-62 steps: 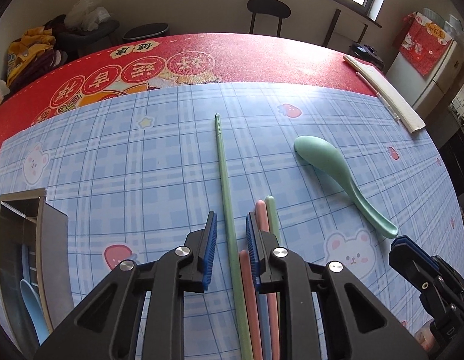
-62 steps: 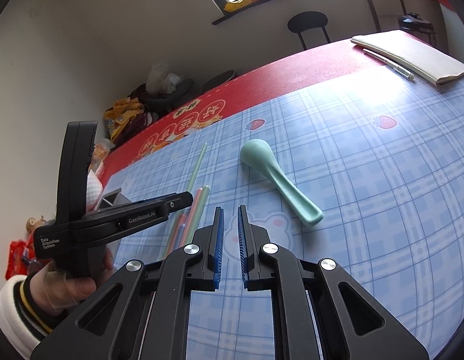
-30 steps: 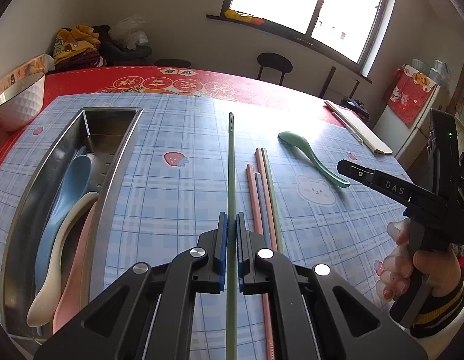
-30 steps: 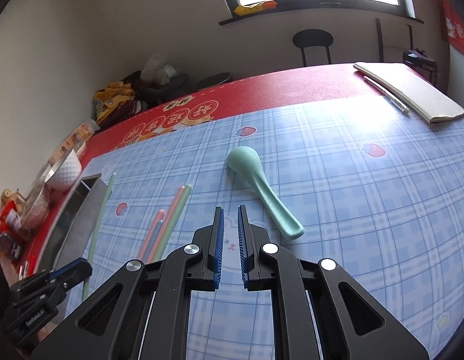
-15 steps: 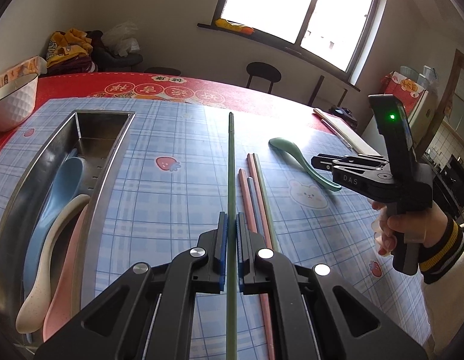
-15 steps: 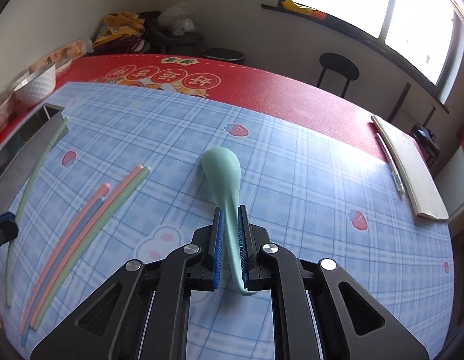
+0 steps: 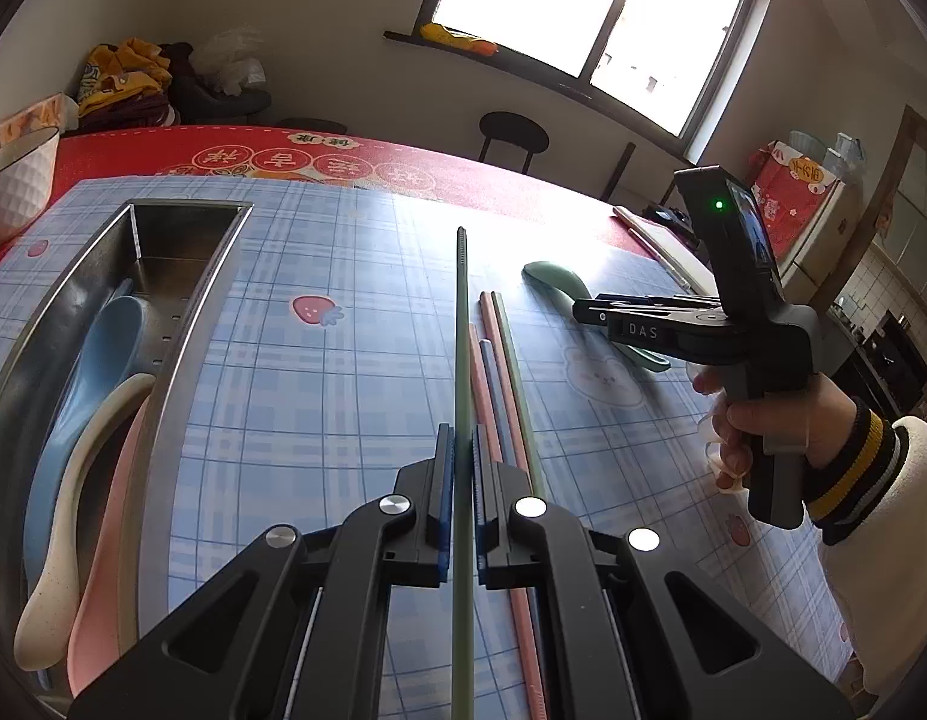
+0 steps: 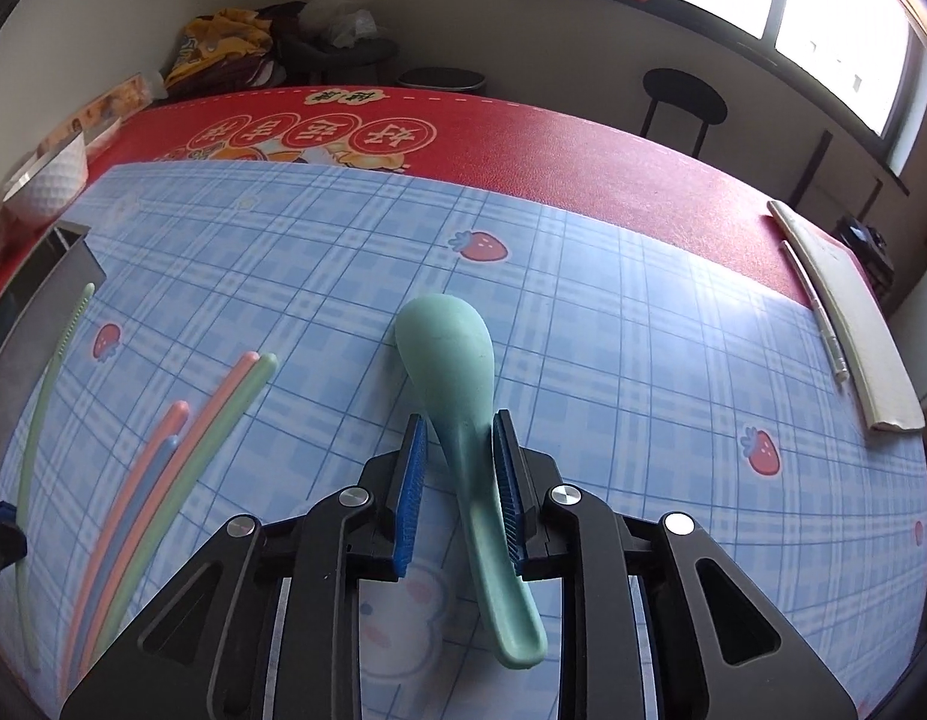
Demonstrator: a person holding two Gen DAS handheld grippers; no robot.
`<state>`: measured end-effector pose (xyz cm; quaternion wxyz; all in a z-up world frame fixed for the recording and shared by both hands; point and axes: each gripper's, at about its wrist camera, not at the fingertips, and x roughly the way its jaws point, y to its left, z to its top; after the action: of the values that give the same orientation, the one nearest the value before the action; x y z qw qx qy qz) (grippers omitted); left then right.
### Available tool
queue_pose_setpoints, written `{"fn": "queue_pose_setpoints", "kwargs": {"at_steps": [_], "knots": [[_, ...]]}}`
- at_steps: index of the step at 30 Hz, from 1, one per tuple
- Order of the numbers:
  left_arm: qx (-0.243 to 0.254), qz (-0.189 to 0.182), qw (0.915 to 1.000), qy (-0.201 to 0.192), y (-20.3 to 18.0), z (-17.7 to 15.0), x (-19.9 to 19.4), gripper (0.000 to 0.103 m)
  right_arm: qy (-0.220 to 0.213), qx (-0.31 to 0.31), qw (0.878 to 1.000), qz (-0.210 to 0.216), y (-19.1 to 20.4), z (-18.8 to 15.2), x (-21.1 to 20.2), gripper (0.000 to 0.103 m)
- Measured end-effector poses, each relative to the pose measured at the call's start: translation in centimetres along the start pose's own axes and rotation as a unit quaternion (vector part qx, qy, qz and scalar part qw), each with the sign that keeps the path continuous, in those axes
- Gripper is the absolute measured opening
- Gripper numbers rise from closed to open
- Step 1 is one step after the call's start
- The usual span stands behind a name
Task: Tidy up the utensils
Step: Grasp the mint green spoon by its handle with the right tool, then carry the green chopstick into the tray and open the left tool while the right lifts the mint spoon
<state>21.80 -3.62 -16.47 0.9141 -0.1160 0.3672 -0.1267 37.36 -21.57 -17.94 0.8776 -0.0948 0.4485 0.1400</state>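
Note:
My left gripper [image 7: 461, 438] is shut on a long green chopstick [image 7: 461, 312], held up off the blue checked cloth and pointing away. A steel tray [image 7: 193, 312] to its left holds a blue, a cream and a pink spoon. Several pink, blue and green chopsticks [image 7: 493, 348] lie just right of the held one. In the right wrist view a teal spoon [image 8: 448, 342] lies bowl-down on the cloth. My right gripper [image 8: 457, 426] straddles its handle, its jaws opening. The right pad is close to the handle and the left pad stands clear.
A white bowl [image 7: 13, 180] stands at the table's far left on the red cloth. A flat white pad with a pen [image 8: 853, 312] lies at the right edge. A black stool [image 8: 682, 102] stands beyond the table. A hand [image 7: 757, 420] holds the right gripper.
My right gripper came down over the teal spoon's handle and its jaws have spread apart. My left gripper keeps the green chopstick gripped in the same place.

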Motion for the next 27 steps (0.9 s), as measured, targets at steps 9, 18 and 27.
{"fn": "queue_pose_setpoints", "kwargs": {"at_steps": [9,18,27], "knots": [[-0.005,-0.002,1.0,0.0,-0.1,0.0,0.0,0.006,0.007,0.053,0.998,0.03,-1.3,0.3,0.5,0.023],[-0.013,-0.007,0.9999,0.002,0.6,0.1,0.1,0.006,0.004,0.078,0.997,0.03,-1.1,-0.5,-0.1,0.021],[-0.016,-0.011,0.9998,0.006,0.8,0.2,0.3,0.006,-0.028,0.169,0.972,0.163,0.0,-3.9,-2.9,0.02]]}}
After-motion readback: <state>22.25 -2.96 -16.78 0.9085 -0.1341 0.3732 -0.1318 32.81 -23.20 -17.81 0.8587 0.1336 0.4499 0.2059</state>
